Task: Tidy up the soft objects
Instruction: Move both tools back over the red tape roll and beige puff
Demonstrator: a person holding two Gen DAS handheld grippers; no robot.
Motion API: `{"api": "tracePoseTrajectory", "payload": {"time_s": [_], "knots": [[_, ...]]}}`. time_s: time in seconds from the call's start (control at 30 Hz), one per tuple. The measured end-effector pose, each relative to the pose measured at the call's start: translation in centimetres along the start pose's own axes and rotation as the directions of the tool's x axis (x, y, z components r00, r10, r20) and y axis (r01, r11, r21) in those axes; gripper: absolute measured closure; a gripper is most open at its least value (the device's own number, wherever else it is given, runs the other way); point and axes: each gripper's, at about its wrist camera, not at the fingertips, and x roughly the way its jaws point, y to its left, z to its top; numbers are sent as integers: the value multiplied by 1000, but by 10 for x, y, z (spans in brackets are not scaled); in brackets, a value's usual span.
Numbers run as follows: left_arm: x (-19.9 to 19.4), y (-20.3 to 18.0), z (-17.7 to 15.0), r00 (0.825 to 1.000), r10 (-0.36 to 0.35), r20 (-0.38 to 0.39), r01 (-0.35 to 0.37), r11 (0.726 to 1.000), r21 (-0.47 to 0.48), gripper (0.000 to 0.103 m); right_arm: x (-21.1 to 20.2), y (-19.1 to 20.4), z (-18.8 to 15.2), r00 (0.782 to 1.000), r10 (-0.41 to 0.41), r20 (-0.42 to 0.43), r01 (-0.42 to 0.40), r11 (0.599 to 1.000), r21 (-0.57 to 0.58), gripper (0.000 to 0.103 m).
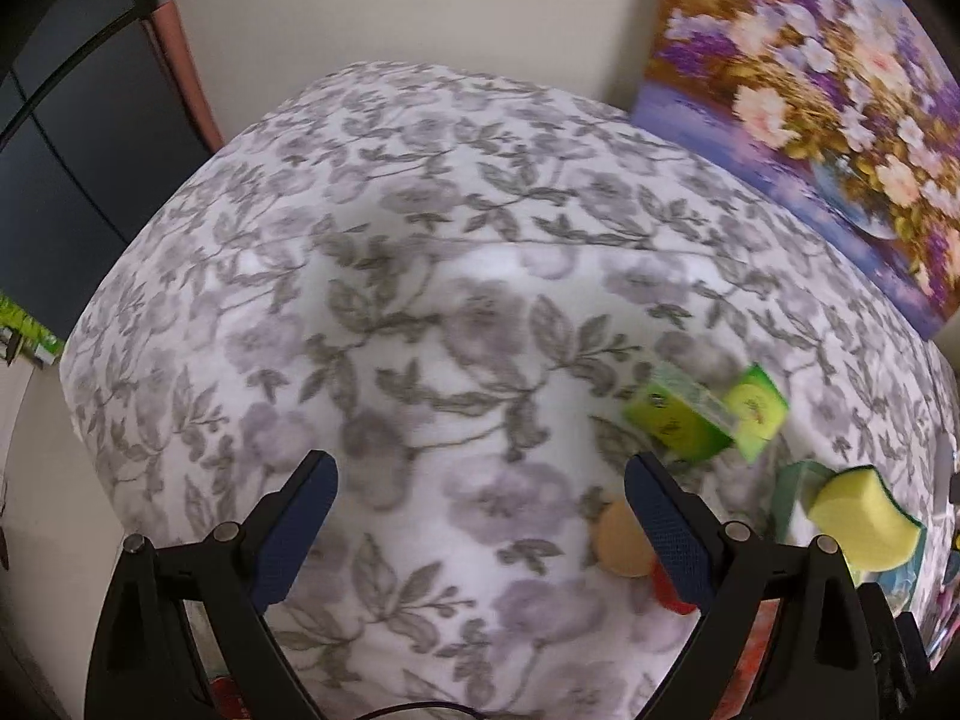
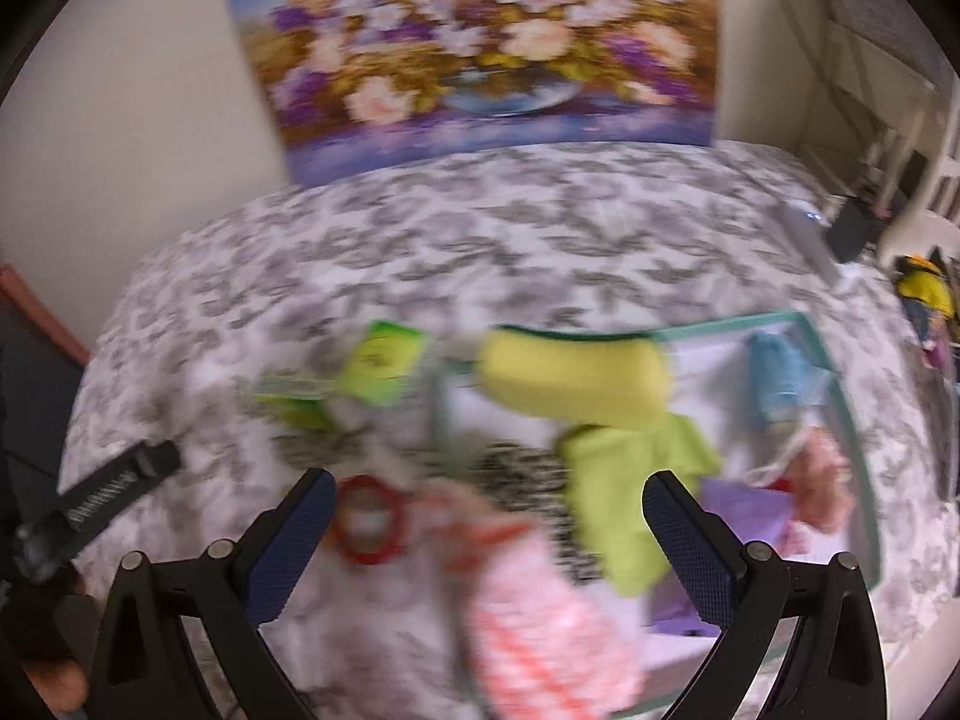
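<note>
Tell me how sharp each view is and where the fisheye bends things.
Left wrist view: mildly blurred, the bedspread bulges like a dome, and the gripper is crisp. Right wrist view: heavy motion blur smears the yellow sponge and painting; only its gripper stays sharp.

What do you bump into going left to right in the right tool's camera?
Red ring → pink cloth → green cloth → purple thing → tray's far rim.
</note>
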Motion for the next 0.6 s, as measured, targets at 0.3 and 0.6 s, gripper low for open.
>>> {"api": "tracePoseTrajectory", "payload": {"time_s": [0.3, 0.6], "knots": [[17, 52, 4, 998, 55, -32, -59, 992, -115, 6, 16, 71, -12, 997, 72, -31, -74, 992, -98, 0], [27, 62, 3, 997, 61, -55, -68, 989, -129, 6, 29, 92, -16, 995, 78, -59, -85, 988, -132, 0]]}}
